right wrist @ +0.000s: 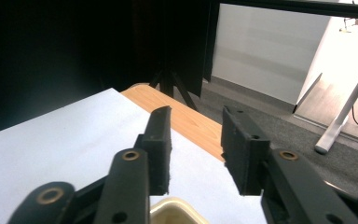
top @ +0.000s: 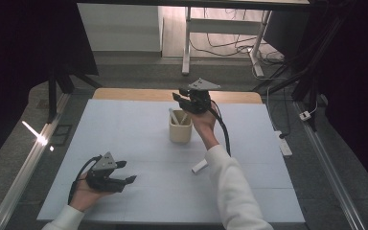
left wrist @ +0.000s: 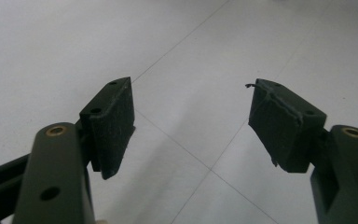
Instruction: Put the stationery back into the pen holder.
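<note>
A cream cup (top: 180,128) stands on the white mat (top: 124,129), right of centre and toward the back, with a couple of white sticks (top: 174,116) leaning inside it. My right gripper (top: 182,98) hovers just above and behind the cup; its jaws stand apart with nothing between them. In the right gripper view the right gripper (right wrist: 196,116) looks over the cup's rim (right wrist: 175,205) toward the table's far corner. Another white stick (top: 200,166) lies flat on the mat beside the right sleeve. My left gripper (top: 127,171) rests low at the front left, and in its own view the left gripper (left wrist: 191,100) is open over bare mat.
The mat covers a wooden table whose far edge (top: 124,94) shows bare wood. A dark stand's legs (top: 60,86) rise off the back left corner. A desk frame (top: 187,52) and cables lie beyond the table. A power strip (top: 283,143) lies on the floor at right.
</note>
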{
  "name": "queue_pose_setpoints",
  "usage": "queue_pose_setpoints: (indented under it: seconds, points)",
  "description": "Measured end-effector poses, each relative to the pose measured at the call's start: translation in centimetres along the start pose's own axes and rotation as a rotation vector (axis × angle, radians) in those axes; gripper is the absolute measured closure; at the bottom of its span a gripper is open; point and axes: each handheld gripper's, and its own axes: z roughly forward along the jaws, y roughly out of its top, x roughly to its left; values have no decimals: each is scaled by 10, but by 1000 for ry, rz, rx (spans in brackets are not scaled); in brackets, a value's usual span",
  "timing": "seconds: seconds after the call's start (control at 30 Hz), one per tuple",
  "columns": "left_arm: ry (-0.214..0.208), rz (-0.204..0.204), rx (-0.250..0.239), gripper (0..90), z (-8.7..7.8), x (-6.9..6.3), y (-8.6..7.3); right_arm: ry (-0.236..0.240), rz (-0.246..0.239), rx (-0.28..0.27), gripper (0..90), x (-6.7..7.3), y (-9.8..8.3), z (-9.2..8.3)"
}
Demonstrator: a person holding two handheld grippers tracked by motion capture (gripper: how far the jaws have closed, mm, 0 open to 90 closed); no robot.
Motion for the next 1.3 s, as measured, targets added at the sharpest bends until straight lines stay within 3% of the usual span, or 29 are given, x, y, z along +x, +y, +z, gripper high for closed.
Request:
queue_pose_setpoints:
  seconds: [0.2,0.57,1.3]
  points:
    - [0,1,2,309,0,0,0,-9,11,6,584,-5,-4,-7]
    - [3,-5,2,309,0,1,-1,34,4,31,557,-8,-16,-17]
    - [7,-8,7,308,1,1,-2,72,7,39,538,-15,-43,-65]
